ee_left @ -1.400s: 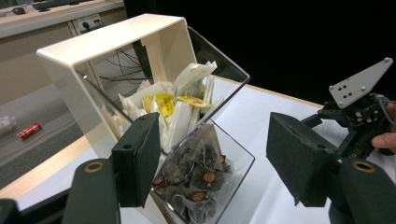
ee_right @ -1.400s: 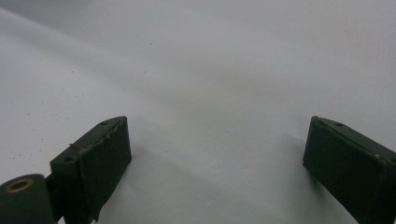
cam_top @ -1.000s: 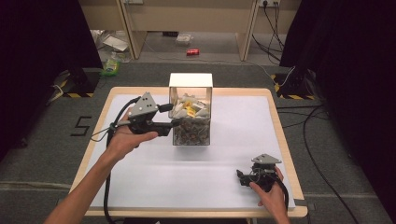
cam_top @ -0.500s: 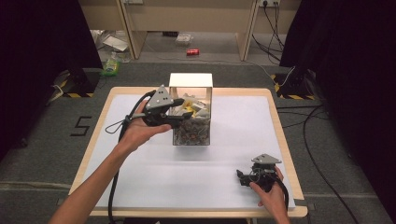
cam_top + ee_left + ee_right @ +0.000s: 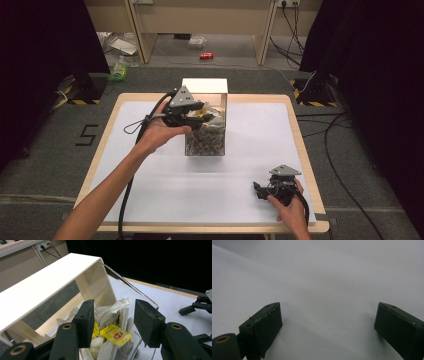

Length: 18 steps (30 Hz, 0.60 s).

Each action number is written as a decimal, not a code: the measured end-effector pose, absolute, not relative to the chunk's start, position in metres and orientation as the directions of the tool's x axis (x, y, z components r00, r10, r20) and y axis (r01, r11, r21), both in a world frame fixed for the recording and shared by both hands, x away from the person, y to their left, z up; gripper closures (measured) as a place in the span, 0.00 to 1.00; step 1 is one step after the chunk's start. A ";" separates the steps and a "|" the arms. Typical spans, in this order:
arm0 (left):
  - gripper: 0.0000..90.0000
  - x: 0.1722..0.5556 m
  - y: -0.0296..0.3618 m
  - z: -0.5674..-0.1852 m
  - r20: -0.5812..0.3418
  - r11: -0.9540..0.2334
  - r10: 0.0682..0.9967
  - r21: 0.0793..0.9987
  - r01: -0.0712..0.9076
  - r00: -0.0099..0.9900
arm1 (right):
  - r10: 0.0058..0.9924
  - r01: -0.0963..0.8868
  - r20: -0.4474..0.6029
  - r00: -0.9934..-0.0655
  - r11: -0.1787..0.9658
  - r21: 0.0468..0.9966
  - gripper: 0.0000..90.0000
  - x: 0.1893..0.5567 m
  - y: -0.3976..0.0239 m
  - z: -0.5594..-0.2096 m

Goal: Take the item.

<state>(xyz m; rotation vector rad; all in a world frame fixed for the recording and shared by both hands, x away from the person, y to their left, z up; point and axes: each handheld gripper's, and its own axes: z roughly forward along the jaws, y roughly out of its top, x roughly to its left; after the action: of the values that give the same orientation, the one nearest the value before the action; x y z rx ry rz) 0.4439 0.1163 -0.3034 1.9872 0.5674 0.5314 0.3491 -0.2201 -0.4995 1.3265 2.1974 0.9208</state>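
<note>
A clear box (image 5: 206,142) with a white top panel (image 5: 204,85) stands at the middle back of the table, full of tea bags (image 5: 110,315). My left gripper (image 5: 202,111) hangs over the box's open top, pointing right. Its jaws (image 5: 113,312) have just been closing and stand half apart. A yellow-tagged tea bag (image 5: 115,335) lies below the gap, and the pads press on nothing. My right gripper (image 5: 259,189) rests at the table's front right, held by a hand. Its jaws (image 5: 328,315) are wide open over the bare white mat (image 5: 324,277).
The white mat (image 5: 260,125) covers the wooden table (image 5: 297,115). A cable (image 5: 135,125) trails left from the left gripper. The right gripper (image 5: 197,307) shows far off at the left gripper view's right edge. On the floor behind lie a red can (image 5: 206,55) and cables (image 5: 320,130).
The left gripper has moved right, from beside the box's left wall to over its open top, and its jaws have narrowed. The right gripper has not moved.
</note>
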 end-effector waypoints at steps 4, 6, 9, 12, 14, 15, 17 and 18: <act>0.60 0.449 0.110 -0.303 0.124 -0.442 0.577 0.878 0.181 0.807 | 0.886 0.614 -0.011 -0.463 0.329 0.717 0.09 0.349 -0.220 -0.500; 0.63 0.451 0.108 -0.304 0.119 -0.445 0.571 0.876 0.184 0.813 | 0.886 0.614 -0.010 -0.463 0.329 0.717 0.09 0.349 -0.220 -0.500; 0.70 0.452 0.105 -0.305 0.123 -0.459 0.568 0.868 0.189 0.814 | 0.886 0.614 -0.010 -0.463 0.329 0.717 0.09 0.349 -0.220 -0.500; 0.79 0.452 0.104 -0.305 0.135 -0.468 0.566 0.865 0.183 0.813 | 0.886 0.614 -0.010 -0.463 0.329 0.717 0.09 0.349 -0.220 -0.500; 0.84 0.451 0.103 -0.304 0.140 -0.472 0.566 0.863 0.180 0.813 | 0.886 0.614 -0.010 -0.463 0.329 0.717 0.09 0.349 -0.220 -0.500; 0.87 0.451 0.103 -0.304 0.140 -0.472 0.566 0.863 0.180 0.813 | 0.886 0.614 -0.010 -0.463 0.329 0.717 0.09 0.349 -0.220 -0.500; 0.92 0.451 0.104 -0.304 0.144 -0.477 0.565 0.860 0.180 0.812 | 0.887 0.615 -0.010 -0.462 0.328 0.717 0.09 0.349 -0.220 -0.500; 0.94 0.450 0.104 -0.304 0.147 -0.479 0.567 0.859 0.180 0.810 | 0.887 0.615 -0.010 -0.462 0.328 0.717 0.09 0.349 -0.220 -0.500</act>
<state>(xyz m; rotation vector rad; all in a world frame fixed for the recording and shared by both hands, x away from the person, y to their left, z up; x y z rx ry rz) 0.4505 0.1042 -0.3040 2.0529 0.5516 0.5202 0.3491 -0.2201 -0.4995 1.3264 2.1977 0.9210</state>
